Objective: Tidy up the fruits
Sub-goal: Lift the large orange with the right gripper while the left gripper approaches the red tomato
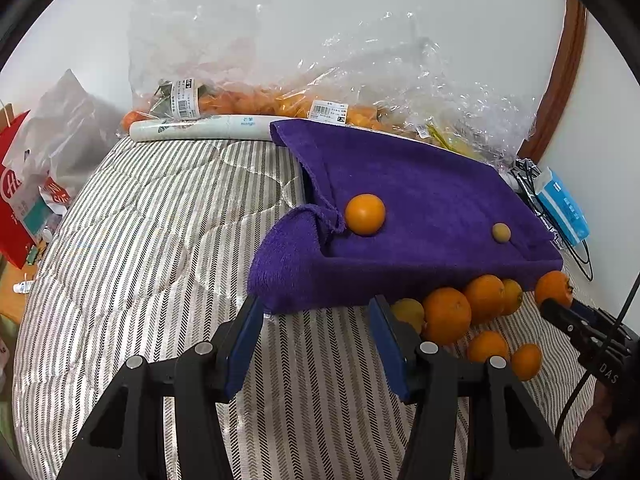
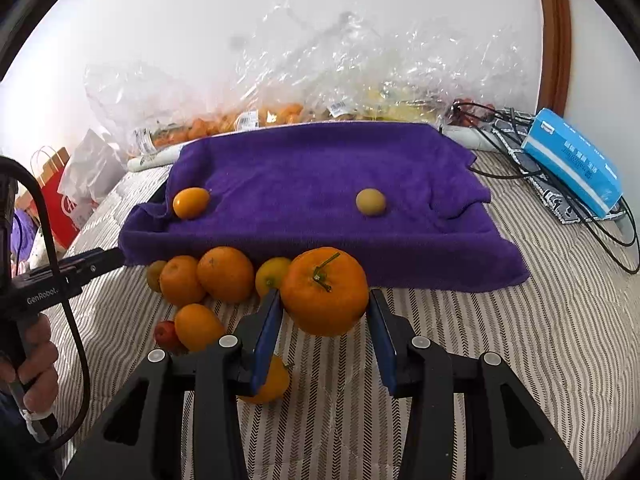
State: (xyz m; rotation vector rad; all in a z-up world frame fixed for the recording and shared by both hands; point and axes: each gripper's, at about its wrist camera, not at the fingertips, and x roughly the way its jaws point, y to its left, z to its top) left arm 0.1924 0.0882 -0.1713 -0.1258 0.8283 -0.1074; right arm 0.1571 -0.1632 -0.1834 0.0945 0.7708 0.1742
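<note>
A white wall backs a bed with a striped quilt (image 2: pixel 500 360), and along the wall at the top of both views lie crinkled clear plastic bags (image 2: pixel 320 80) of more fruit. You have a purple towel (image 2: pixel 320 184) draped over what looks like a tray in the middle of the right wrist frame; on it sit one orange fruit (image 2: pixel 191 202) at the left and a small yellowish fruit (image 2: pixel 371 201) toward the right, well apart. A blue tissue box (image 2: pixel 572 160) lies at the right edge beside tangled black cables.

Just below the towel's front edge, a cluster of oranges (image 2: pixel 208 276) rests on the quilt. The largest, a stemmed orange (image 2: pixel 324 292), sits at centre frame between your right tongs (image 2: pixel 324 344): the blue pads appear to press both its sides, so you are gripping it at a moderate width. Your left tongs (image 1: pixel 316 340) stand part open and hold nothing, lower centre of the left view, close to the towel's near corner.

Expect the orange to be firm but round and a little slick-skinned, fairly heavy for its size; it could roll out of a shallow pinch. Keep the pads across its widest middle, stem up, and squeeze only enough to hold, since the peel bruises. The small fruits will be lighter and more delicate.
</note>
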